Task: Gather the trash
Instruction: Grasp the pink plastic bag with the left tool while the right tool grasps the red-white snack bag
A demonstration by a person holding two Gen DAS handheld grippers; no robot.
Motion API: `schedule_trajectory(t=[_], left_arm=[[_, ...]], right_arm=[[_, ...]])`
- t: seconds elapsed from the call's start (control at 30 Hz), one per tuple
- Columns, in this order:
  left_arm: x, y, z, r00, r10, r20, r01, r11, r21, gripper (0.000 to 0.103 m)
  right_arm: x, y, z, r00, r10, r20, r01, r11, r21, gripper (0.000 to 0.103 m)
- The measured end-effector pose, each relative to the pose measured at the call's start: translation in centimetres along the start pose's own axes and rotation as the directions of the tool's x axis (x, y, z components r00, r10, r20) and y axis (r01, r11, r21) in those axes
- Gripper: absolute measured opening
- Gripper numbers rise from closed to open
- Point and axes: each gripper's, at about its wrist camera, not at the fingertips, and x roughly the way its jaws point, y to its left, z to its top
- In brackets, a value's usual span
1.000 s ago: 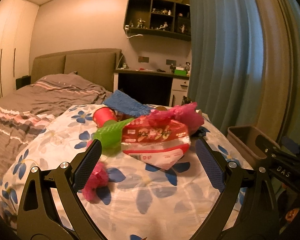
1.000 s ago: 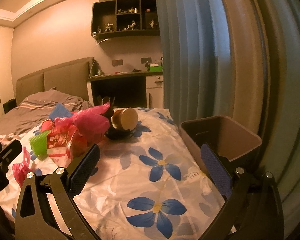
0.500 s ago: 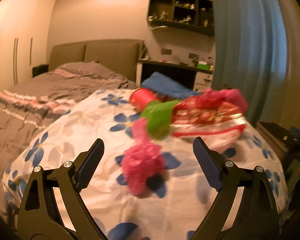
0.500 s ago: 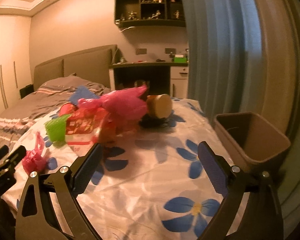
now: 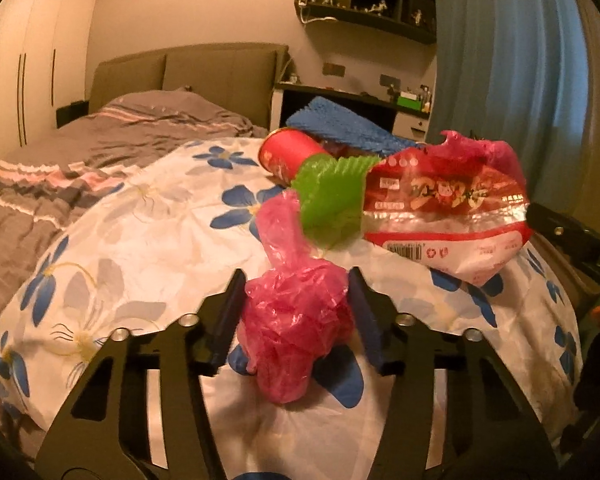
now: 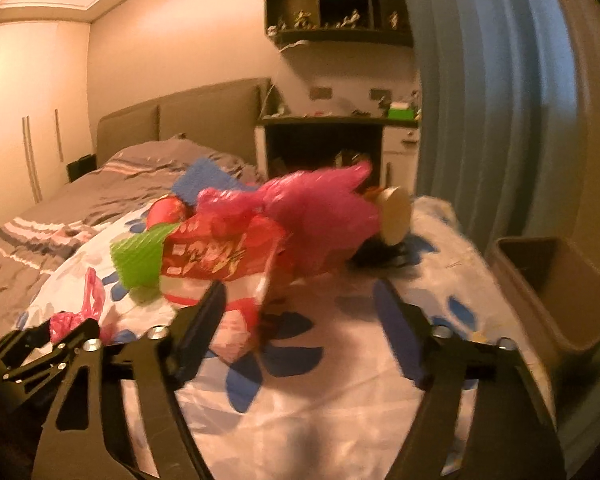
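A crumpled small pink plastic bag (image 5: pixel 296 320) lies on the flowered bedspread (image 5: pixel 140 248). My left gripper (image 5: pixel 296 312) has its jaws closing on the bag, and both pads touch its sides. Behind it lies a heap of trash: a red snack wrapper (image 5: pixel 448 208), green corrugated paper (image 5: pixel 332 196), a red cup (image 5: pixel 288 156) and a larger pink bag (image 6: pixel 316 216). My right gripper (image 6: pixel 300 316) hovers low in front of the heap, its jaws closing. Only the wrapper's lower corner (image 6: pixel 236 328) lies beside its left finger, with nothing pressed.
A brown bin (image 6: pixel 552 280) stands beside the bed at the right, by the blue curtain (image 6: pixel 480 120). A beige-ended roll (image 6: pixel 396 216) on something black and a blue mesh sheet (image 5: pixel 340 124) lie behind the heap. Grey bedding (image 5: pixel 100 152) covers the left.
The left gripper swung left and down onto the small pink bag and narrowed around it. The right gripper moved closer to the heap and its jaws narrowed.
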Motion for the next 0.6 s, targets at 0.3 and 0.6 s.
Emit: schedule_trajectory(t=[0.3, 0.6], left_arm=[[-0.3, 0.1, 0.2, 1.000, -0.014, 0.007, 0.014, 1.000, -0.006, 0.039], [-0.9, -0.1, 0.6, 1.000, -0.014, 0.026, 0.014, 1.000, -0.008, 0.038]], right_arm=[[1.6, 1.4, -0.2, 0.985, 0.146, -0.090, -0.148, 0.989, -0.022, 0.010], [-1.0, 1.4, -0.1, 0.985, 0.163, -0.050, -0.166, 0.983, -0.072, 0.003]])
